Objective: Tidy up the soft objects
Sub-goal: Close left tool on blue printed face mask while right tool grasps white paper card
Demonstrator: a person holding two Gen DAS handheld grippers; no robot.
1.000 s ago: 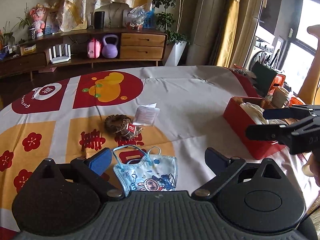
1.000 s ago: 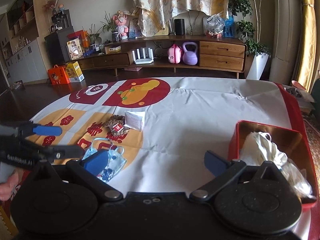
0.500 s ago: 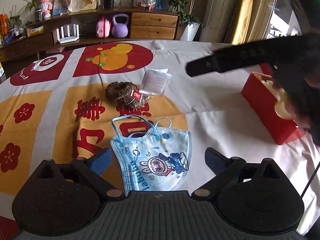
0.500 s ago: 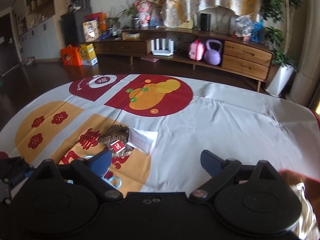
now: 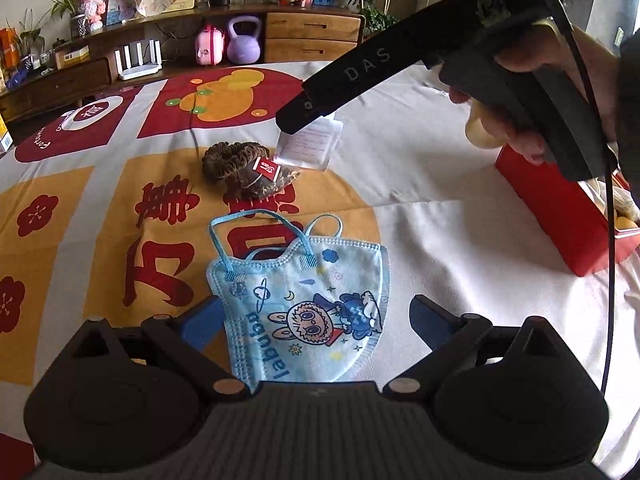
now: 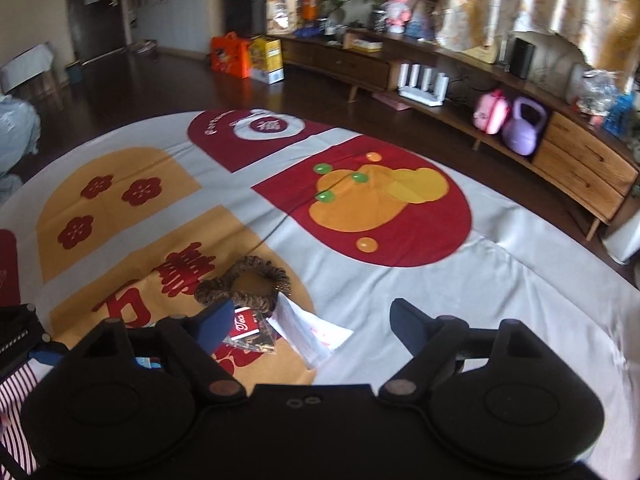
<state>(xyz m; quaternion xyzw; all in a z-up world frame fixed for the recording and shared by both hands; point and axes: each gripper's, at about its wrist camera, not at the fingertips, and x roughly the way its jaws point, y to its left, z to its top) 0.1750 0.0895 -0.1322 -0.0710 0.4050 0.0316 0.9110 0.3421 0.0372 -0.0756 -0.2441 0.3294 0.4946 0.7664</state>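
A light-blue child's face mask [image 5: 308, 304] with a cartoon print lies flat on the tablecloth between the open fingers of my left gripper [image 5: 316, 316]. Beyond it lie a brown scrunchie [image 5: 228, 158], a clear tea bag with a red tag [image 5: 268, 176] and a white sachet [image 5: 310, 146]. My right gripper [image 6: 312, 320] is open and empty, hovering over the sachet [image 6: 308, 332], the tea bag [image 6: 250, 330] and the scrunchie [image 6: 244, 280]. Its black body [image 5: 440, 60] crosses the left wrist view above the sachet.
A red box [image 5: 560, 208] holding white soft items stands at the right of the table. A thin black cord [image 6: 296, 208] runs across the cloth. A wooden sideboard [image 6: 520, 120] lies beyond the table's far edge.
My right gripper has swung left from the red box to over the sachet and tea bag. My left gripper has moved forward and tilted down over the mask.
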